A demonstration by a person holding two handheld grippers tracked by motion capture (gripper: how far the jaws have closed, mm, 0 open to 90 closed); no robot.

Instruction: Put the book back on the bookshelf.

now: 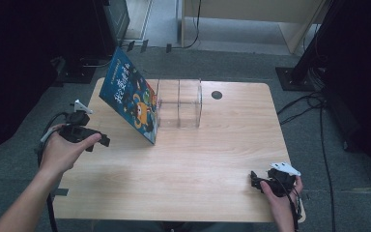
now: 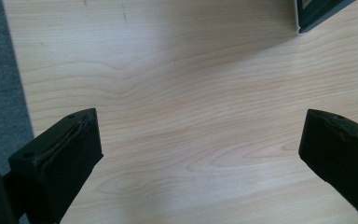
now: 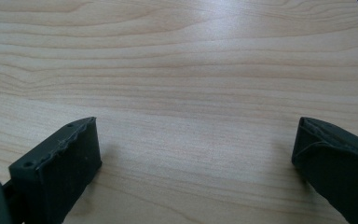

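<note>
A blue picture book stands tilted, leaning against a clear plastic rack at the back middle of the wooden table. My left gripper hovers at the table's left edge, open, nothing between its jaws; its view looks down on bare wood with a corner of the book at the top right. My right gripper sits low at the front right corner, open and empty, jaws wide apart over the tabletop.
A round cable hole lies behind the rack at the right. Dark stands and cables sit on the grey carpet to the right; a black cabinet stands at the back left.
</note>
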